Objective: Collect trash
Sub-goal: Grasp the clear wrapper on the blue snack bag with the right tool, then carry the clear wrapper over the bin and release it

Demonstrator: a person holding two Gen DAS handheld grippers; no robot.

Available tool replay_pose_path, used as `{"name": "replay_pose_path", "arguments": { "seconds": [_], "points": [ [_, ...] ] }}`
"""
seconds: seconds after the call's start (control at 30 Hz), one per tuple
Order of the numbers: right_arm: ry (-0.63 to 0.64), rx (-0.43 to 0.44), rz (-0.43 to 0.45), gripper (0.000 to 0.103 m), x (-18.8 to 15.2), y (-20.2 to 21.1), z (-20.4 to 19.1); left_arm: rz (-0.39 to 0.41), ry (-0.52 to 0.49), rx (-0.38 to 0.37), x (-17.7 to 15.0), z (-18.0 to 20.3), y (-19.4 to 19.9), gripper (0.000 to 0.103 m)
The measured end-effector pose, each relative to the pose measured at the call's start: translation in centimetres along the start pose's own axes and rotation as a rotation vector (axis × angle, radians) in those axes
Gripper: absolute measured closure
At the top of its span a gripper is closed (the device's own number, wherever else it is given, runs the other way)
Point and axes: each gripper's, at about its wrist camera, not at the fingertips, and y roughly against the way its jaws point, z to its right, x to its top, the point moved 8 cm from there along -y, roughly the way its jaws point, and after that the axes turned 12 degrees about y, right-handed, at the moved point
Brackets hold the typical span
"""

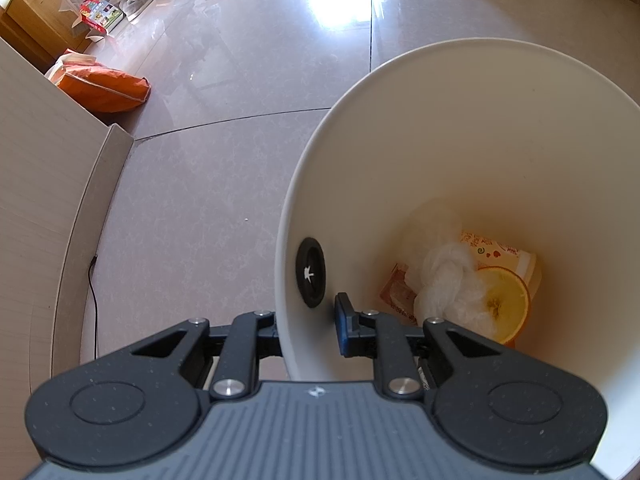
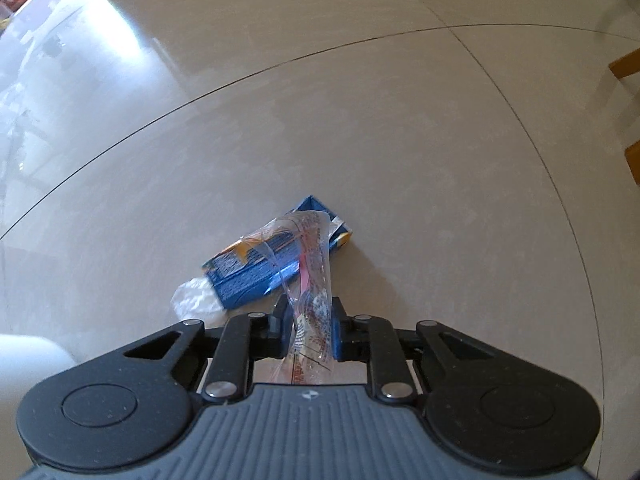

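Left wrist view: left tool (image 1: 308, 330) clamped on the wall of a white bin (image 1: 460, 128), one finger outside the wall, the other finger (image 1: 343, 328) inside. Black round grommet (image 1: 310, 273) on the bin's outer wall, just above the grip. Bin contents, at the bottom: crumpled white plastic (image 1: 444, 276), orange-slice printed wrapper (image 1: 506, 302), reddish wrapper (image 1: 396, 290), cream printed packet (image 1: 500, 250). Glossy tiled floor (image 1: 224, 152) around the bin. Pale board panel (image 1: 44, 184) at left with a thin black cable (image 1: 94, 292) beside it. Orange bag (image 1: 104, 86) and assorted clutter far off along the upper left.

Right wrist view: right tool (image 2: 310, 326) closed on a clear printed plastic wrapper (image 2: 314, 280), pinched between both pads; the wrapper's free end stands beyond the fingertips, clear of the floor. Blue carton (image 2: 256, 272) lying flat on the tiled floor (image 2: 360, 120) behind the wrapper. Crumpled clear plastic (image 2: 192, 296) touching the carton's near-left end. White curved edge of the bin (image 2: 28, 354) at lower left.
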Motion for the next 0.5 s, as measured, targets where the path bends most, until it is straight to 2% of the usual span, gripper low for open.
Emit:
{"name": "replay_pose_path", "arguments": {
  "seconds": [0.27,0.5],
  "points": [
    [0.125,0.118,0.045,0.081,-0.5,5.2,-2.9,0.001,0.001,0.001,0.0,0.0,0.0,0.085],
    [0.363,0.211,0.11,0.081,-1.2,12.4,-8.9,0.001,-0.001,0.002,0.0,0.0,0.0,0.084]
  ]
}}
